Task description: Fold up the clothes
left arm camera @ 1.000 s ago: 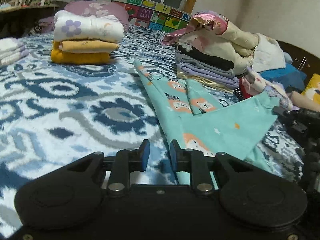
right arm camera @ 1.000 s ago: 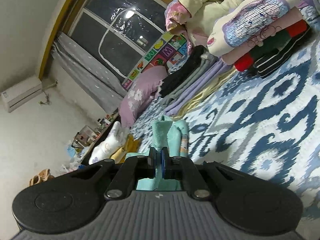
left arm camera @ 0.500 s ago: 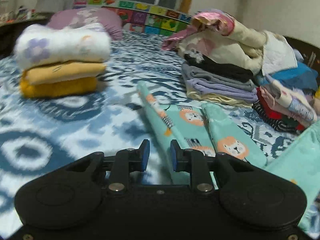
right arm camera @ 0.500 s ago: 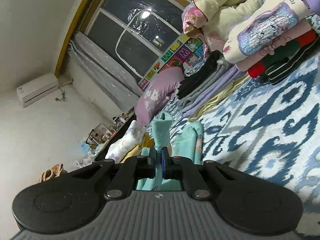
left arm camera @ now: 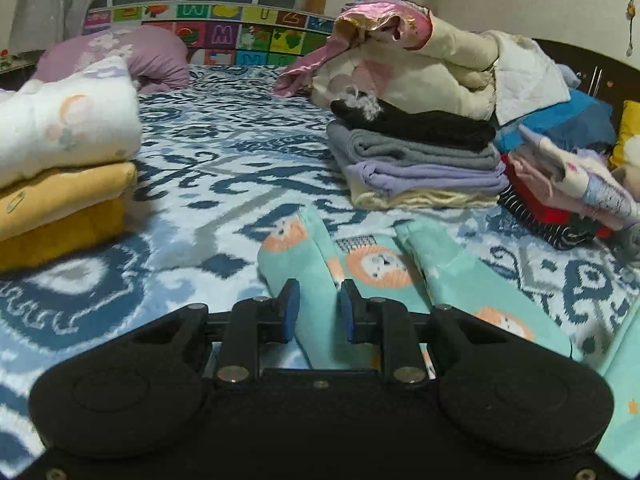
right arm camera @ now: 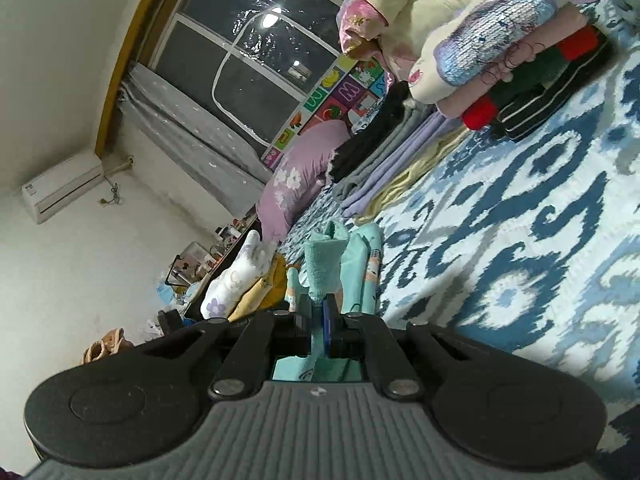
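Note:
A mint-green pair of children's trousers with orange lion prints (left arm camera: 380, 268) lies on the blue-and-white patterned bedspread (left arm camera: 208, 200), its two leg ends pointing toward the far stacks. My left gripper (left arm camera: 318, 300) hovers low over the left leg; a narrow gap stands between the blue pads and nothing is pinched. In the right wrist view the same mint trousers (right arm camera: 324, 264) rise in a fold from my right gripper (right arm camera: 319, 308), which is shut on the fabric.
A white, pale-yellow and mustard folded stack (left arm camera: 60, 168) sits at the left. A black, grey and lavender stack (left arm camera: 420, 160) lies ahead, under a cream and pink heap (left arm camera: 420, 60). A red and striped pile (left arm camera: 560, 208) is at the right, a purple pillow (left arm camera: 132, 56) behind.
The left gripper has swept across the bed toward the trouser leg ends, so the stacks look nearer. The right gripper keeps its grip on the mint fabric and has barely shifted.

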